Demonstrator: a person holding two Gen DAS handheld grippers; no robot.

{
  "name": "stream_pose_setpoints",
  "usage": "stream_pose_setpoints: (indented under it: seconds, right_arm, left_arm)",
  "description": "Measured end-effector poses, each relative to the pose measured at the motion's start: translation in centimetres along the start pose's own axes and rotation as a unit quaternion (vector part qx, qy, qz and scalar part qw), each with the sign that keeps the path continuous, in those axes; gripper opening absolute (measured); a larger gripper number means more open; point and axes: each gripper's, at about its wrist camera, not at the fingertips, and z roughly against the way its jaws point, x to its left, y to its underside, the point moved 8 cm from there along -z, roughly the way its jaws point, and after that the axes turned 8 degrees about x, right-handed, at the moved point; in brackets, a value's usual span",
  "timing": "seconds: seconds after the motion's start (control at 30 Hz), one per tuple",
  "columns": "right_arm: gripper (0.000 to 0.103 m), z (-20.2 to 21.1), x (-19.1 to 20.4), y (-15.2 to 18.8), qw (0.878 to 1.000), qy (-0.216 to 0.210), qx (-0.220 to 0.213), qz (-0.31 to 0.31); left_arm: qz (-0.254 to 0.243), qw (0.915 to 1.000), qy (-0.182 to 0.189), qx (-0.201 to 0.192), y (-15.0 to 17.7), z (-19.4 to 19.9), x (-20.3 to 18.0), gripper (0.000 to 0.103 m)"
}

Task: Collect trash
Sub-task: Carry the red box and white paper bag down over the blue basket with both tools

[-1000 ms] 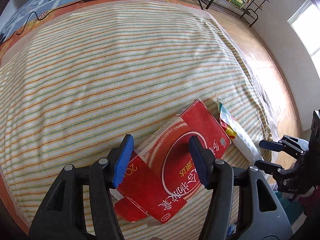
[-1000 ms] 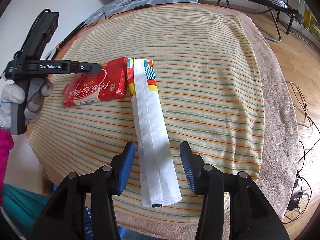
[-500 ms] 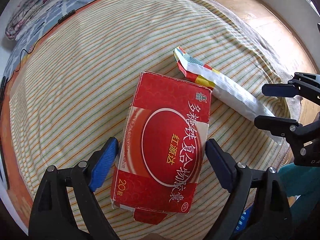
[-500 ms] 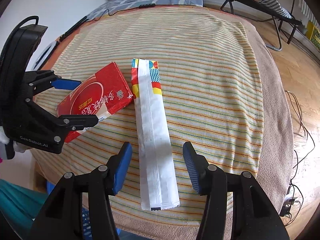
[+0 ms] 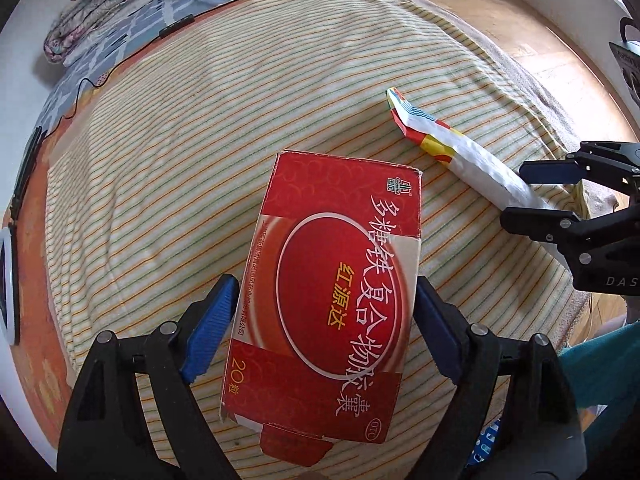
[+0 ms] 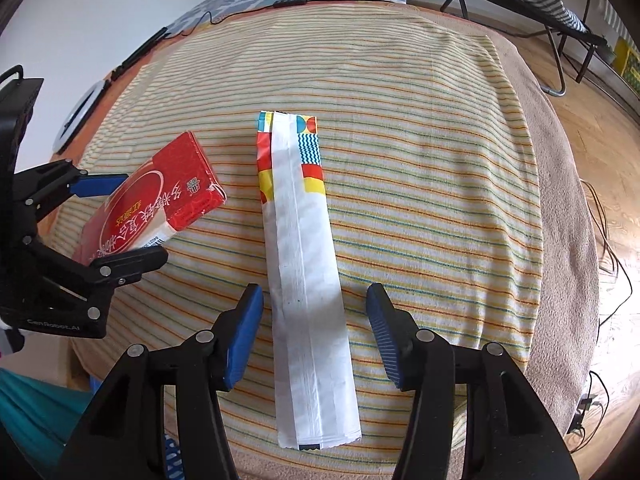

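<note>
Both my tongs stand over trash on the striped blanket (image 6: 420,128).

My left gripper (image 5: 324,320) has just been opening; its jaws straddle the red box (image 5: 332,280) without pressing. My right gripper (image 6: 314,328) is open astride the white wrapper (image 6: 304,272), just right of the box. Beyond the blanket lie a black cable (image 6: 248,10), folded bedding (image 5: 108,4), a folding chair (image 6: 532,4) and wooden floor (image 6: 600,128).

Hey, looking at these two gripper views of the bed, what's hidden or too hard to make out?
- Red box: near flap cut off by the left wrist view's bottom edge.
- White wrapper: near end hidden behind the right gripper there.
- Red box's near end: hidden behind the left gripper in the right wrist view.
</note>
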Motion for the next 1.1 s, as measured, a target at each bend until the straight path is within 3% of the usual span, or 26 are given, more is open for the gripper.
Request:
stream_pose_setpoints:
  seconds: [0.13, 0.17, 0.2, 0.27, 0.3, 0.53, 0.8, 1.1]
  right_arm:
    - [0.052, 0.0, 0.4, 0.2, 1.000, 0.012, -0.006, 0.007]
    - [0.045, 0.1, 0.6, 0.4, 1.000, 0.014, -0.009, 0.008]
    - [0.028, 0.1, 0.7, 0.5, 1.000, 0.017, -0.009, 0.009]
    - [0.024, 0.4, 0.9, 0.5, 1.000, 0.019, -0.016, 0.012]
    - [0.016, 0.6, 1.0, 0.6, 1.000, 0.017, -0.018, 0.012]
    - [0.013, 2.8, 2.0, 1.9, 0.999, -0.005, -0.044, 0.002]
    - [0.013, 6.8, 6.2, 5.7, 0.996, -0.045, -0.064, 0.034]
    - [0.013, 8.1, 10.3, 11.7, 0.992, -0.081, -0.042, 0.083]
  left_arm:
    - [0.009, 0.9999, -0.004, -0.011, 1.2, 1.5, 0.6, 0.088]
    - [0.009, 0.9999, -0.005, -0.014, 1.6, 1.9, 0.7, 0.088]
    - [0.009, 0.9998, -0.008, -0.016, 2.0, 2.3, 0.7, 0.088]
    - [0.007, 0.9997, -0.014, -0.020, 2.9, 3.0, 0.8, 0.088]
    - [0.007, 0.9996, -0.017, -0.022, 3.3, 3.3, 0.8, 0.088]
    - [0.017, 0.9992, -0.012, -0.034, 6.7, 5.7, 0.6, 0.088]
    - [0.017, 0.9989, 0.000, -0.043, 12.0, 8.2, -0.9, 0.088]
    - [0.022, 0.9989, 0.035, -0.023, 18.4, 7.5, -4.0, 0.088]
